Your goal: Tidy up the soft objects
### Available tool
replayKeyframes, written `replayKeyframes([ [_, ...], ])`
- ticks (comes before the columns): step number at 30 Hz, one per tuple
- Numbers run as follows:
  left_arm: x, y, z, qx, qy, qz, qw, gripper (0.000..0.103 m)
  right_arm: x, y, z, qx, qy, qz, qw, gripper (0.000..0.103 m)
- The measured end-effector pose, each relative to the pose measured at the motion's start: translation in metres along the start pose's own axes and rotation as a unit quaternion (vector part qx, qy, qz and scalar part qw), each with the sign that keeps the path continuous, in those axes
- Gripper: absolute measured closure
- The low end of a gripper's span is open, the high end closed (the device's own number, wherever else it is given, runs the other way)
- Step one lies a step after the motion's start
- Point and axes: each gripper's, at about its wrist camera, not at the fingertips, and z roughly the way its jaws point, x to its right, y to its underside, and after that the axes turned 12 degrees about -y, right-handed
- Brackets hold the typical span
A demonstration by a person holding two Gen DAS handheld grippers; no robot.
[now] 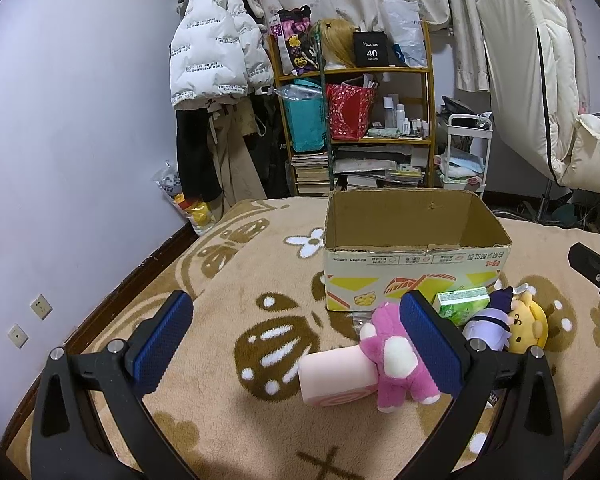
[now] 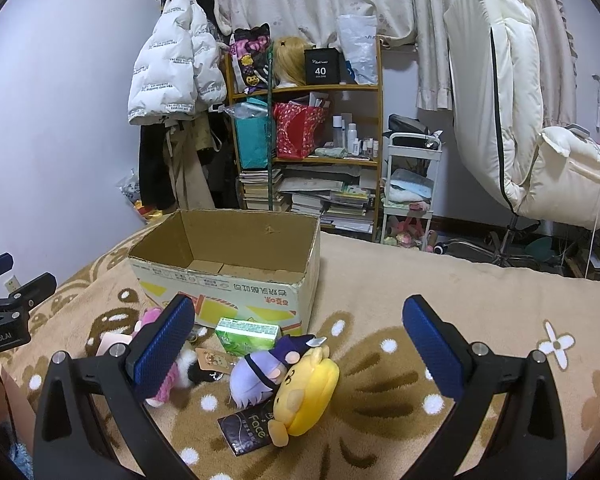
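Note:
An open cardboard box [image 1: 416,268] [image 2: 236,296] stands on the patterned blanket, nothing showing inside. In front of it lie a pink plush [image 1: 392,360] [image 2: 162,384] with a pale pink cushion roll [image 1: 332,376], a purple plush [image 1: 490,326] [image 2: 260,372], a yellow plush [image 1: 530,326] [image 2: 308,392], a green carton [image 1: 462,304] [image 2: 248,334] and a dark "Face" packet [image 2: 246,428]. My left gripper [image 1: 296,344] is open, hovering just left of the pink plush. My right gripper [image 2: 296,348] is open above the purple and yellow plush.
The bed's blanket [image 1: 220,320] [image 2: 440,300] spreads wide left of the box and to the right. Behind stand a cluttered wooden shelf [image 1: 356,120] [image 2: 308,132], a hanging white jacket [image 1: 212,48], a small white cart [image 2: 412,184] and a cream chair [image 2: 540,152].

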Motion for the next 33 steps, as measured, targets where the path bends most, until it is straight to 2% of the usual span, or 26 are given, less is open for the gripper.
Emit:
replayKeyframes([
  [33, 0.0001, 0.0005, 0.0006, -0.002, -0.001, 0.001, 1.0, 0.001, -0.0011, 0.0001, 0.0004, -0.004, -0.002, 0.001, 1.0, 0.0],
])
